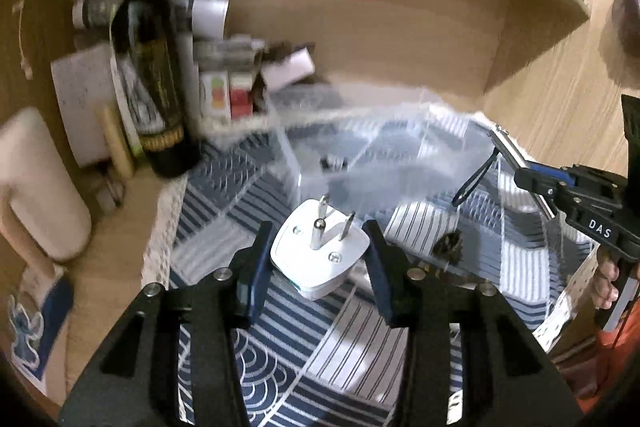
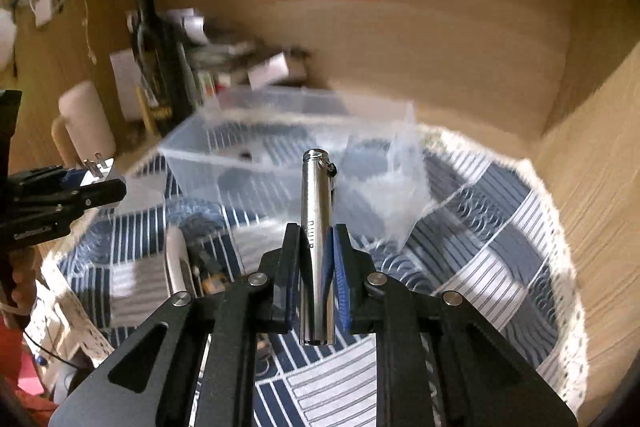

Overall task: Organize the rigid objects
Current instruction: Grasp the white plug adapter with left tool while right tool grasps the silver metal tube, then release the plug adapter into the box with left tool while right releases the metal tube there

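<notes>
Left gripper (image 1: 318, 251) clamped on a white square plastic plug adapter (image 1: 320, 255), metal prongs pointing up and away, held clear above the blue-and-white patterned cloth (image 1: 340, 347).

Right gripper (image 2: 316, 251) clenched on a slim silver metal cylinder with a keyring end (image 2: 317, 227), cylinder running along the fingers, ring end forward, also off the cloth. In the left wrist view the same cylinder shows as a thin bar with a dark loop hanging from its tip.

On the cloth, left of the right gripper: a silver oblong item (image 2: 178, 263) and a small dark-and-orange piece (image 2: 212, 275), too blurred to identify.

Beyond both grippers: clear plastic rectangular bin (image 2: 224, 155), open top, one small dark object inside.

Behind the bin, against the wooden back panel (image 1: 420, 47): dark glass wine bottle (image 1: 154, 67), upright; cream mug with handle (image 1: 44, 187) nearer left; stacked boxes and papers, blurred.
</notes>
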The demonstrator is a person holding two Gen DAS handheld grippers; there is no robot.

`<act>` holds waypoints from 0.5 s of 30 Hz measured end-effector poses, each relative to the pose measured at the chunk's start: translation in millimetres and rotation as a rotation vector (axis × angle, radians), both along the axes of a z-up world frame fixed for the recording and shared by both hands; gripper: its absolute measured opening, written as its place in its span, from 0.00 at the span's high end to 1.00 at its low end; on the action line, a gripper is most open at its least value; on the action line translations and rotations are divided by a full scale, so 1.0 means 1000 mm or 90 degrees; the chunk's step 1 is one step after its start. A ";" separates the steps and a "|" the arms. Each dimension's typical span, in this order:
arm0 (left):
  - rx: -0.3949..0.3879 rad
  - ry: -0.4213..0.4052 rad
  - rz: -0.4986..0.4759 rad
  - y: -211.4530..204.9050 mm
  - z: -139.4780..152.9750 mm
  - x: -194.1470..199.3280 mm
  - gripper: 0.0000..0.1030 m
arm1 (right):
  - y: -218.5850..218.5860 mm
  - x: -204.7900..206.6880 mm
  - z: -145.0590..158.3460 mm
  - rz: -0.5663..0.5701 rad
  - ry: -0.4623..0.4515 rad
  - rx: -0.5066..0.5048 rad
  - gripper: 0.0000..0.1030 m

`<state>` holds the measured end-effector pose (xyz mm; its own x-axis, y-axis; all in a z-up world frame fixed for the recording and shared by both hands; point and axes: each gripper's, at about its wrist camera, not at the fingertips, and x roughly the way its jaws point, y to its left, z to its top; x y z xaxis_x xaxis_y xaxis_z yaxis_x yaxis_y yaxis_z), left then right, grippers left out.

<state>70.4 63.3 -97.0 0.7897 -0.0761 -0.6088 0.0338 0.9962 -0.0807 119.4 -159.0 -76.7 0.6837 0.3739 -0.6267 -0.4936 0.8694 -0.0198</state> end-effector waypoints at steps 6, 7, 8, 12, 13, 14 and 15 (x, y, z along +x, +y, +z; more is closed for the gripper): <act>0.004 -0.052 0.001 -0.004 0.033 0.015 0.58 | 0.000 0.010 0.027 -0.006 -0.051 0.022 0.86; 0.004 -0.056 0.000 -0.004 0.036 0.016 0.58 | 0.000 0.013 0.031 -0.007 -0.059 0.024 0.86; 0.005 -0.062 -0.001 -0.004 0.040 0.021 0.58 | 0.001 0.016 0.035 -0.009 -0.066 0.027 0.86; 0.004 -0.066 -0.008 -0.006 0.050 0.039 0.58 | 0.000 0.032 0.048 -0.008 -0.084 0.035 0.86; 0.005 -0.066 -0.011 -0.006 0.052 0.044 0.58 | 0.000 0.035 0.049 -0.007 -0.085 0.035 0.86; 0.008 -0.065 -0.013 -0.007 0.054 0.050 0.58 | 0.001 0.040 0.051 -0.007 -0.087 0.034 0.86; 0.008 -0.062 -0.016 -0.008 0.054 0.055 0.58 | 0.002 0.044 0.051 -0.006 -0.087 0.034 0.86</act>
<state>125.8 55.0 -42.7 0.8433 -0.0895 -0.5299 0.0657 0.9958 -0.0637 163.8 -156.7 -25.4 0.7651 0.3974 -0.5066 -0.4814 0.8755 -0.0403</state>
